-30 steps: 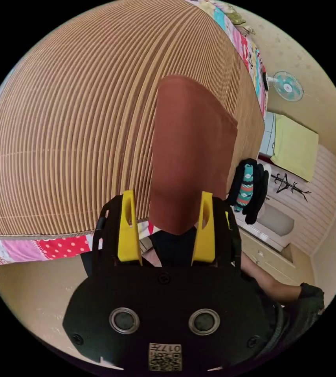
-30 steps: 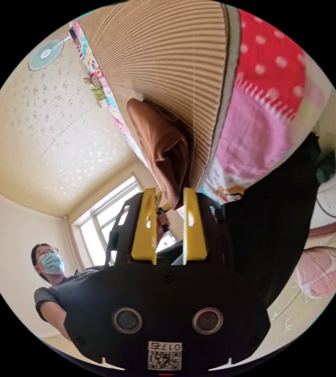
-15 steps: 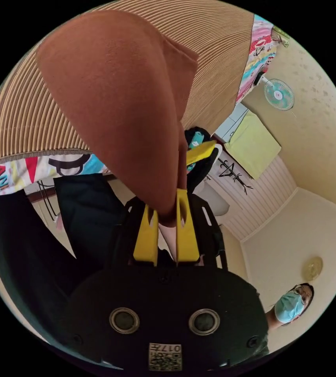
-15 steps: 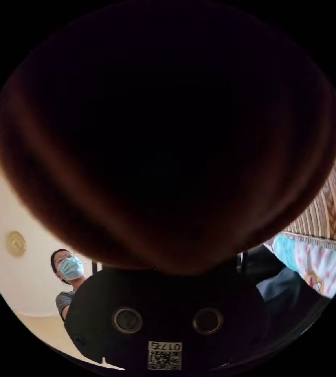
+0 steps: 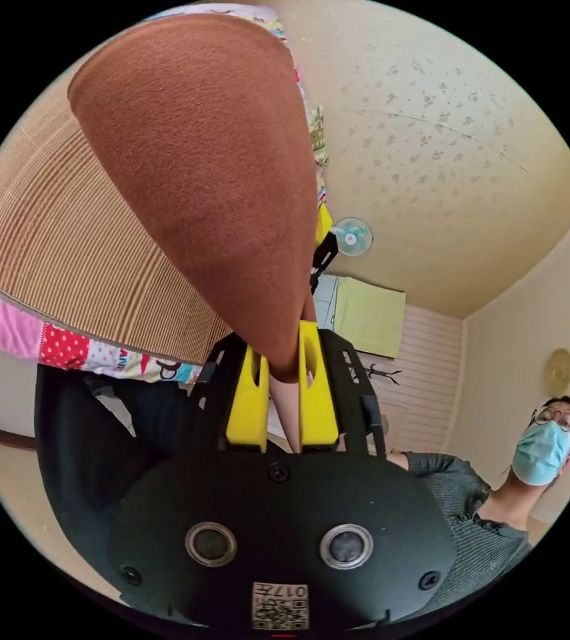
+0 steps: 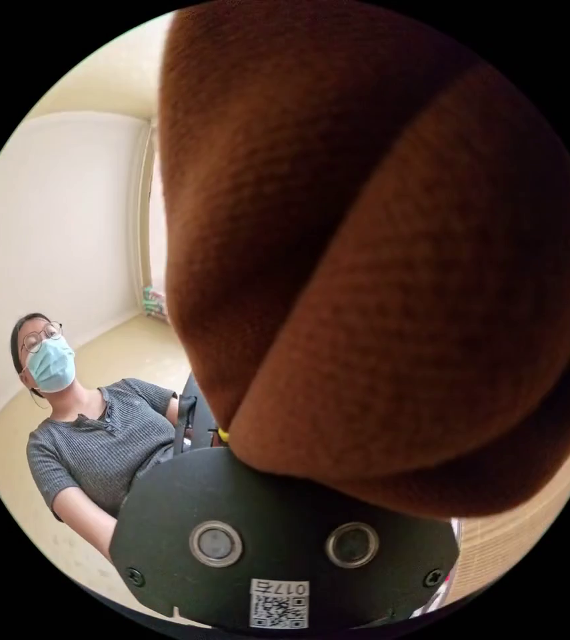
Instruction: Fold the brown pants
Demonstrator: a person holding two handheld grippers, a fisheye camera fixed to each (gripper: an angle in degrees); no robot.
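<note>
Left gripper (image 5: 281, 373) pinches brown pants (image 5: 211, 180); right jaws seemingly buried.

Both cams sit right behind their own jaws. The left gripper view looks past the left gripper (image 5: 282, 363) along the brown pants (image 5: 211, 180), with the striped mat (image 5: 65, 247) to one side and the ceiling (image 5: 431, 133) ahead. The right gripper view has the pants (image 6: 378, 267) draped right over the lens. Both catch the same person (image 5: 491, 513) (image 6: 91, 433) off to one side.
</note>
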